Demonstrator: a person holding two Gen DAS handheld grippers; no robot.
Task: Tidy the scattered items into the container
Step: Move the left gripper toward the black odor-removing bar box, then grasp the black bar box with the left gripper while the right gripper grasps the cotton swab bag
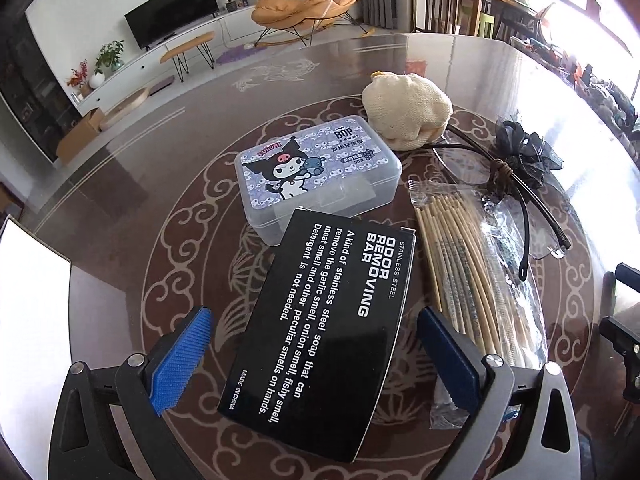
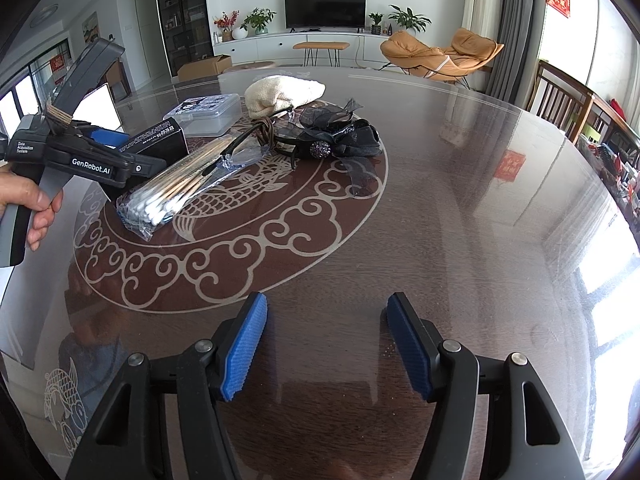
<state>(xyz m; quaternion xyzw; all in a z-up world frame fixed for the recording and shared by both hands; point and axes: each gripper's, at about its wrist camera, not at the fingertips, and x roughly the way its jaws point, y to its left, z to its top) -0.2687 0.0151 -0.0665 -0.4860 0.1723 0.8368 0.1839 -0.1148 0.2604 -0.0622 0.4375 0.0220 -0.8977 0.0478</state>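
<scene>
A black box (image 1: 320,320) printed "odor removing bar" lies on the glass-topped table (image 2: 440,200), between the fingers of my left gripper (image 1: 316,320). The jaws stand apart: the left pad (image 1: 184,356) is clear of the box and the right pad (image 1: 444,352) is close beside its edge. In the right wrist view the same box (image 2: 160,136) shows under that gripper, which a hand (image 2: 36,204) holds. My right gripper (image 2: 326,344) is open over bare table with nothing between its fingers. A white box-like thing (image 1: 32,280) stands at the table's left edge.
Beyond the black box lie a clear plastic case with a cartoon label (image 1: 316,176), a cream knitted pouch (image 1: 408,116), a pack of cotton swabs (image 1: 472,280), glasses (image 1: 500,184) and a black hair bow (image 2: 340,136). Wooden chairs (image 2: 560,100) stand at the table's far edge.
</scene>
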